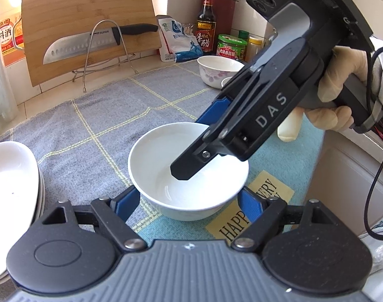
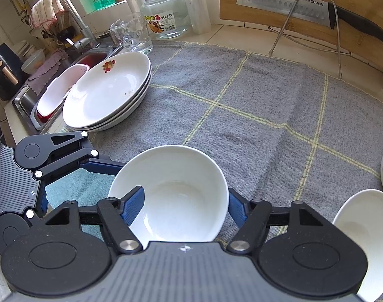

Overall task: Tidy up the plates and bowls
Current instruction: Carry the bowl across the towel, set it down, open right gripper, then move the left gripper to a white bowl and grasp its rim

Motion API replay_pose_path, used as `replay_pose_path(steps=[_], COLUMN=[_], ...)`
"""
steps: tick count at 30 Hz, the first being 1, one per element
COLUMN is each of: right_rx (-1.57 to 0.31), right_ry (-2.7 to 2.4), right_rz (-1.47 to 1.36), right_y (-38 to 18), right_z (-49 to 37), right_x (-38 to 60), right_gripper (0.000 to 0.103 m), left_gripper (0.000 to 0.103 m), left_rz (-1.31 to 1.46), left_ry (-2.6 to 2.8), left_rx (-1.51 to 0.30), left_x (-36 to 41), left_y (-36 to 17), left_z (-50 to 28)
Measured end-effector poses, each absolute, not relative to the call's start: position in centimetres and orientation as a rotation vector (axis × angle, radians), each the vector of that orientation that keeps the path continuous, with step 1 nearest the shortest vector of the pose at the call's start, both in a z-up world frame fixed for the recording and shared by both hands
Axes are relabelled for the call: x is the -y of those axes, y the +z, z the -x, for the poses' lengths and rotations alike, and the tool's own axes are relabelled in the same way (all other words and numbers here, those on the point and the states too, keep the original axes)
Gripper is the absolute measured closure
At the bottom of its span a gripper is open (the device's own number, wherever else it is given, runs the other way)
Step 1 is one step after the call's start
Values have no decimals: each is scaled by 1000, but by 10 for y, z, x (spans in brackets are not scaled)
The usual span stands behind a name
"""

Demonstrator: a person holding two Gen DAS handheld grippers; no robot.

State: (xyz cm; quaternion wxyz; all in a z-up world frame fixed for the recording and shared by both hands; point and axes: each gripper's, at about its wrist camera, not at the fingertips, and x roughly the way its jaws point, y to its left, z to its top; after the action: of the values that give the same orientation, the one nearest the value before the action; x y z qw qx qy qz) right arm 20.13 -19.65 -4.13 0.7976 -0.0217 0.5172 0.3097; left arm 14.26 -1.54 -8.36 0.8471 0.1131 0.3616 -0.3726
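Round white glazed ceramic bowl [image 1: 189,171]: smooth, glossy. Grey woven cloth mat with yellow grid lines [image 2: 254,125]: coarse, matt. Pale bamboo cutting board [image 1: 90,17]: grained wood. Steel-bladed knife [image 1: 78,46]: polished metal, black matt handle. Stacked white ceramic plates [image 2: 108,95]: glossy.

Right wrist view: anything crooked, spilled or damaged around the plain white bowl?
Nothing is spilled or broken. The plain white ceramic bowl sits upright on the grey checked cloth. One oddity: the right gripper straddles its rim, one finger inside, one outside. The stack of white plates looks slightly tilted.
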Motion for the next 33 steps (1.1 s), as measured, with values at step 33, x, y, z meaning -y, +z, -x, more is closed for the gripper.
replay_pose_path(steps=[33], right_rx=[-793], right_ry=[177], right_rz=[167], right_y=[-16], right_z=[-144], right_x=[288], right_gripper=[0], left_gripper=[4], left_rz=[-255], left_ry=[-798], left_rx=[-712], left_x=[55], left_y=[-32], left_z=[-182])
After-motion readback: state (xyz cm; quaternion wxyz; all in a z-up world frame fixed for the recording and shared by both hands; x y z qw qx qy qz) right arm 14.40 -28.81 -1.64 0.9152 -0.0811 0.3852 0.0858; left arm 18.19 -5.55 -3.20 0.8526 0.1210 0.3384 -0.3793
